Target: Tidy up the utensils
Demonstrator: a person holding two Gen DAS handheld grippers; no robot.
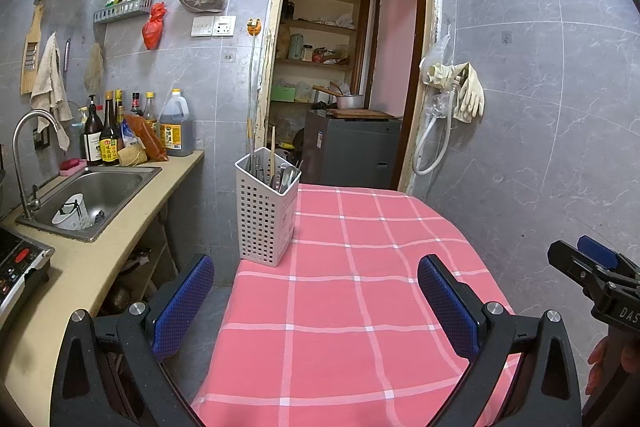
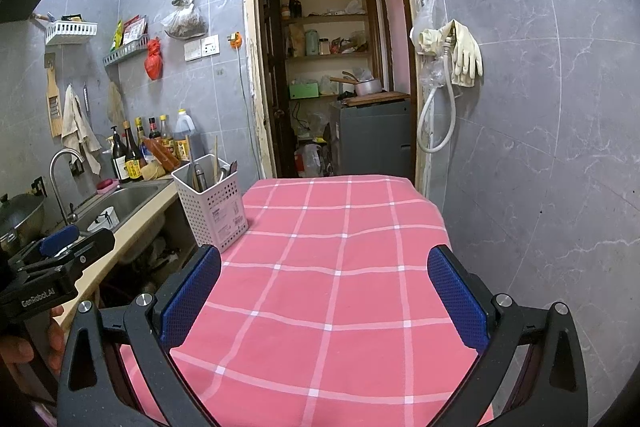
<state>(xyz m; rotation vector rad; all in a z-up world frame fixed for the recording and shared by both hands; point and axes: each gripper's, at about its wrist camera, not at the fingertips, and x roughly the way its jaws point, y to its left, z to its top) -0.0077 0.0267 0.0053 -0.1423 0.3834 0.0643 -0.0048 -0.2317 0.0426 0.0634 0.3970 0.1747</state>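
Two grippers hover over the pink checked tablecloth (image 1: 344,307): the left gripper (image 1: 316,301) and right gripper (image 2: 324,293) both gape wide, holding nothing. Farther off, the white utensil holder (image 1: 266,211) stands upright at the table's far-left corner, utensils (image 1: 286,175) inside, beside the sink (image 1: 100,193).

Setting: small home kitchen. Evidence: steel sink (image 1: 100,195) with faucet (image 1: 24,155) in a counter, sauce and oil bottles (image 1: 120,131) behind it, grey tiled walls, rubber gloves (image 1: 468,91) hung by the doorway, pantry shelves (image 1: 320,27) beyond, table (image 1: 360,287) under pink checked cloth.
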